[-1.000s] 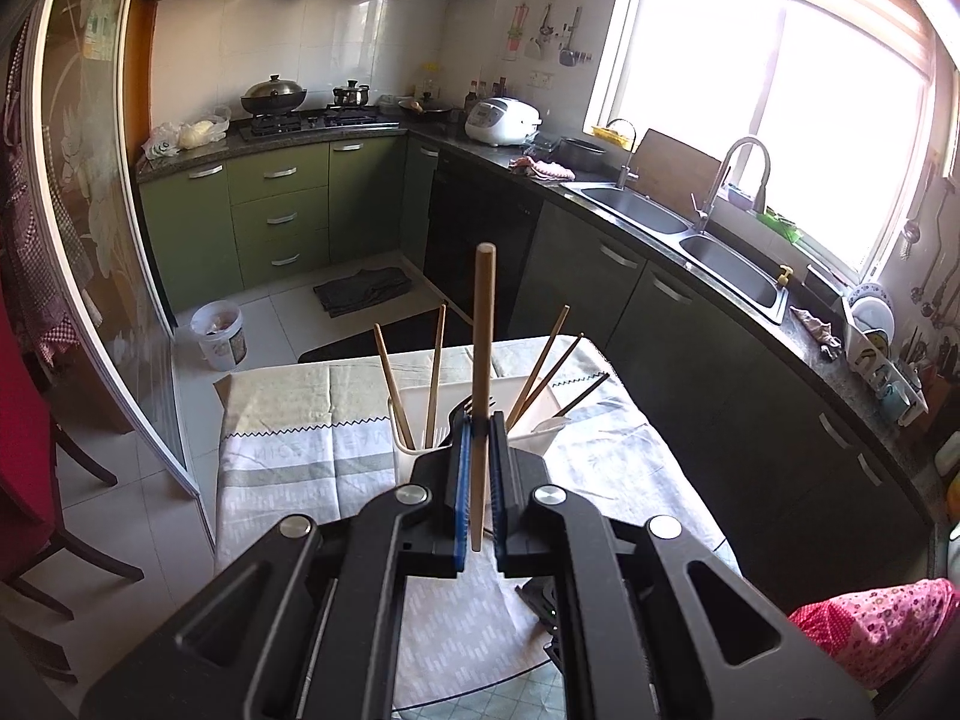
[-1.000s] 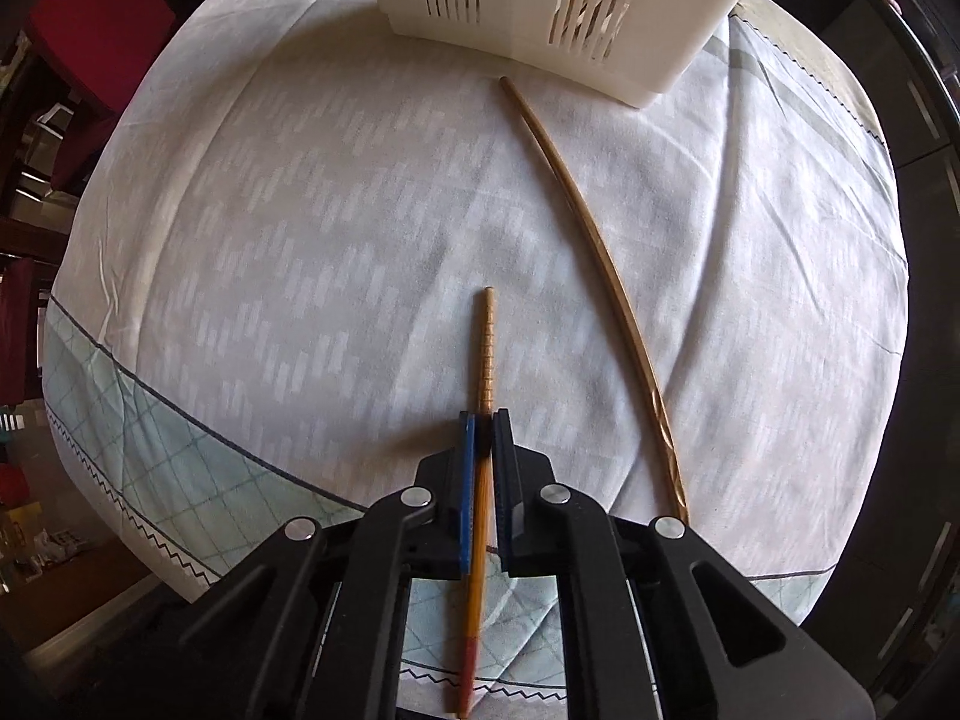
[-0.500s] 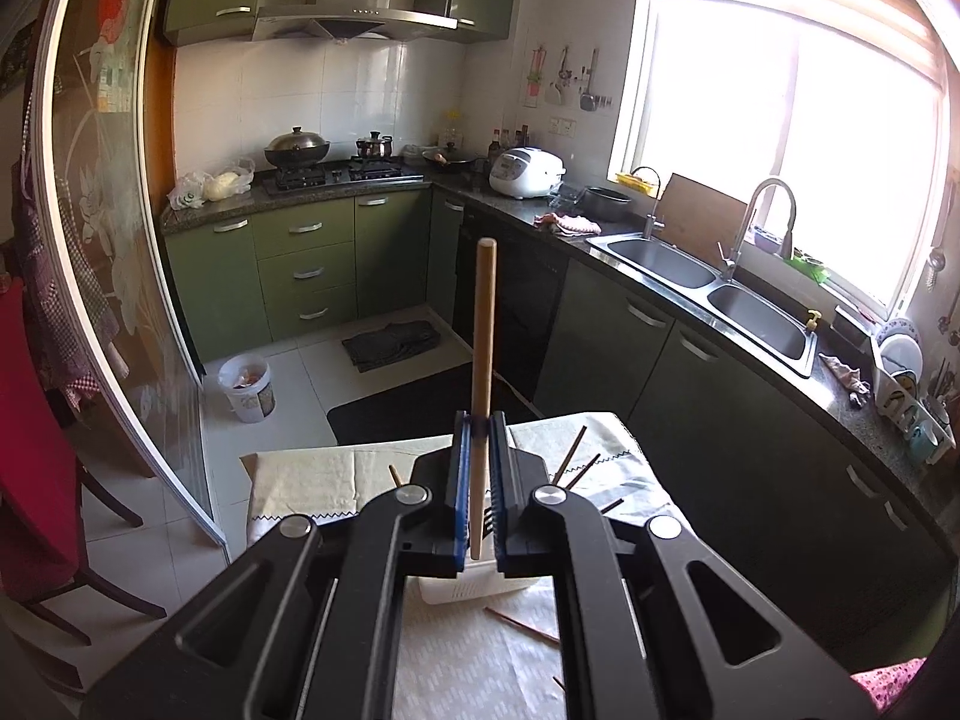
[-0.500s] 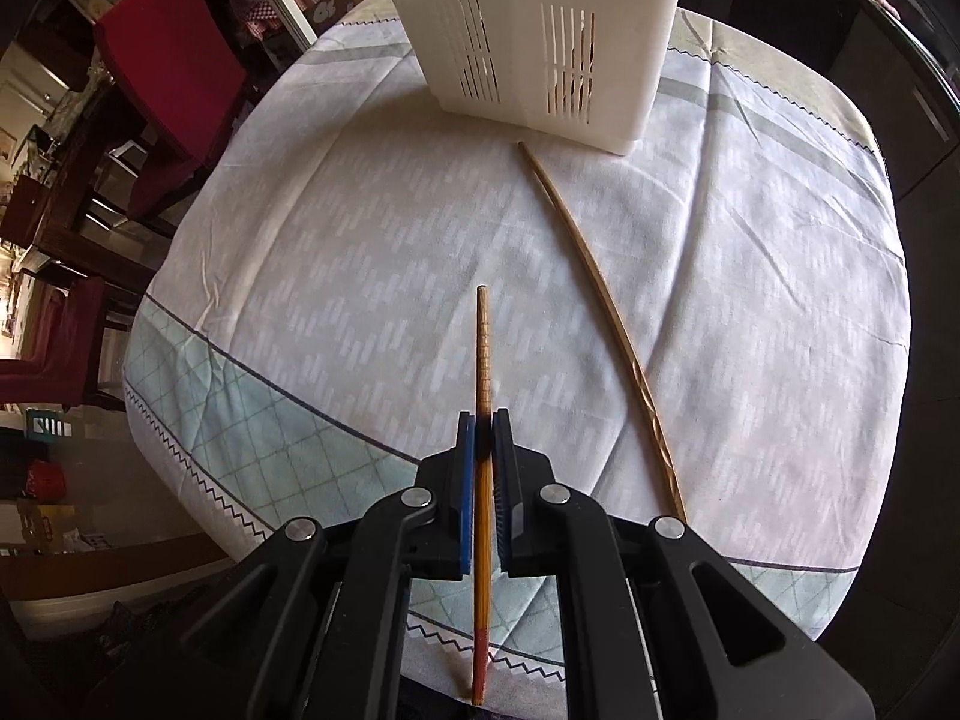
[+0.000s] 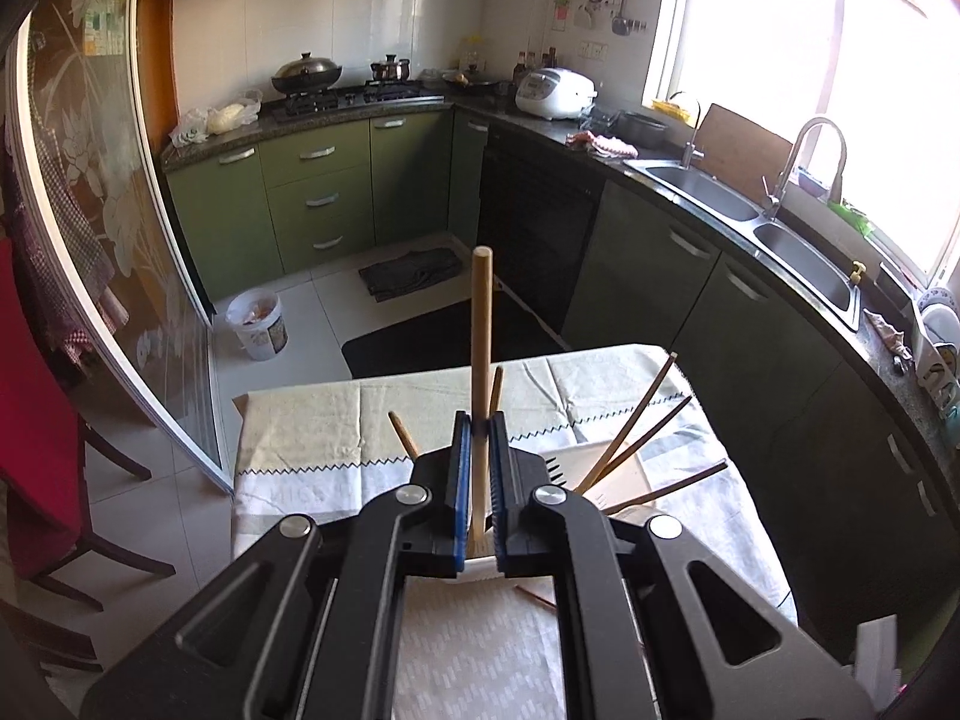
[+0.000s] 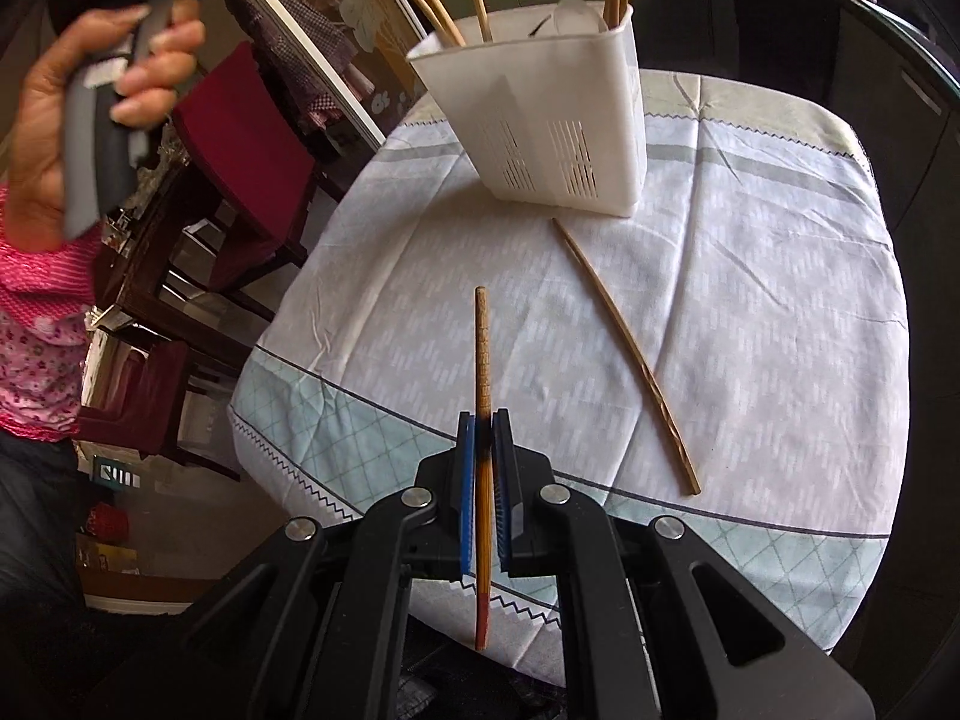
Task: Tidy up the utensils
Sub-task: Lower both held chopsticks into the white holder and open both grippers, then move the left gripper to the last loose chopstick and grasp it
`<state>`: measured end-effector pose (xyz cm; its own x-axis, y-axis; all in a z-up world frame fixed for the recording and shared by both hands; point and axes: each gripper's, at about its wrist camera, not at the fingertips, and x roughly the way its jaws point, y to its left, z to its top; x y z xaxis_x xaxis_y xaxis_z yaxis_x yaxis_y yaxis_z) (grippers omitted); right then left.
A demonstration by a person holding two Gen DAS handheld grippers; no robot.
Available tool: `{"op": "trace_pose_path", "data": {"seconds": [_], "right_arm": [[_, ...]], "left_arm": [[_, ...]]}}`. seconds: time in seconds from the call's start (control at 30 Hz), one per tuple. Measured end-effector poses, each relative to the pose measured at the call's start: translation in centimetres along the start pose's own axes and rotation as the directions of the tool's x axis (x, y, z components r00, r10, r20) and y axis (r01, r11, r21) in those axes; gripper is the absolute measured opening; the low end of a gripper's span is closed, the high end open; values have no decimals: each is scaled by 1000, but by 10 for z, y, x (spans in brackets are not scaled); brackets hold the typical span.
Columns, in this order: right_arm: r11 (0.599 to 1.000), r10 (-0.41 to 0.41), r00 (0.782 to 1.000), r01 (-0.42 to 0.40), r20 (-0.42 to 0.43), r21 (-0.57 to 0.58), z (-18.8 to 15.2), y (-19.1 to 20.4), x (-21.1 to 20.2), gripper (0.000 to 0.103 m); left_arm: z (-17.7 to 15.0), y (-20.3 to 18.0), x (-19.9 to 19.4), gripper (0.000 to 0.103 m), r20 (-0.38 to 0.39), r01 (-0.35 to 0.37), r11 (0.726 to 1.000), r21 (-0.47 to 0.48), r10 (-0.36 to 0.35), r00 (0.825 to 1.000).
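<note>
between the left gripper (image 5: 477,420) fingers (image 5: 461,468) a thick wooden stick (image 5: 480,324) is clamped; it stands upright and projects well past the fingertips. beyond and below these fingers sits the white utensil holder (image 5: 606,480), mostly hidden by the gripper body. thin chopsticks (image 5: 636,426) lean out of the holder, fanned to the right of the fingers, and two more tips show just left of and behind the clamped stick. below the fingers a short length of another stick (image 5: 534,595) lies on the cloth-covered surface (image 5: 300,420).

between the right gripper (image 6: 485,420) fingers (image 6: 467,468) an orange chopstick (image 6: 482,348) is clamped near its middle. its ribbed end extends ahead of the fingertips and its red end hangs back past the finger bases. whether it touches the cloth cannot be told. ahead and to the right of these fingers a long loose chopstick (image 6: 624,354) lies flat on the surface (image 6: 750,300), running diagonally, its far end close to the base of the holder (image 6: 564,120). the holder stands upright further ahead, with several chopsticks (image 6: 432,0) rising out of its top. far left of the fingers, the person's left hand (image 6: 72,108) grips the handle of the other gripper, and a pink patterned sleeve (image 6: 36,324) shows below it.
</note>
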<state>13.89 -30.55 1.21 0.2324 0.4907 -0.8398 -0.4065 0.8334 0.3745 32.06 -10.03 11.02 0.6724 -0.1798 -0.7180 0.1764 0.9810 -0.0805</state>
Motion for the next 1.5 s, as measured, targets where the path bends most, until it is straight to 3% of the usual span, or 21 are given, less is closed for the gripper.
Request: {"op": "trace_pose_path", "data": {"seconds": [0.17, 0.23, 0.4, 0.57, 0.67, 0.73, 0.83, 1.0, 1.27, 1.5], "right_arm": [[999, 37, 989, -34, 140, -25, 16, 12, -53, 6], [998, 46, 978, -38, 206, -40, 28, 19, -74, 6], [997, 51, 933, -27, 356, -73, 62, 34, -129, 6], [996, 31, 882, 10, 470, -84, 119, 46, -164, 6], [996, -17, 852, 59, 523, -63, 159, 44, -176, 6], [993, -73, 844, 111, 531, -39, 184, 40, -174, 6], [988, -133, 855, 155, 502, -2, 215, 29, -154, 6], [984, -173, 899, 179, 402, 22, 243, 5, -98, 6], [979, -191, 932, 205, 309, -14, 237, -12, -38, 7], [975, -182, 937, 210, 297, -65, 215, -6, -25, 8]], "left_arm": [[-18, 4, 26, 8, -65, 9, 1000, 1, -9, 998], [-24, 7, 30, 20, -81, 23, 1000, 1, -23, 996], [-31, 16, 20, 22, -72, 30, 999, -13, -31, 997], [-54, 34, -5, 30, -52, 23, 999, -31, -24, 998], [-78, 42, -15, 31, -66, 29, 999, -27, -31, 997], [-95, 46, -20, 31, -74, 47, 998, -32, -49, 996], [-118, 47, -27, 31, -82, 79, 996, -37, -82, 993], [-143, 43, -35, 32, -88, 128, 991, -25, -130, 988], [-162, 33, -21, 35, -158, 163, 985, -60, -171, 972], [-167, 30, 7, 35, -217, 142, 977, -157, -175, 960]]}}
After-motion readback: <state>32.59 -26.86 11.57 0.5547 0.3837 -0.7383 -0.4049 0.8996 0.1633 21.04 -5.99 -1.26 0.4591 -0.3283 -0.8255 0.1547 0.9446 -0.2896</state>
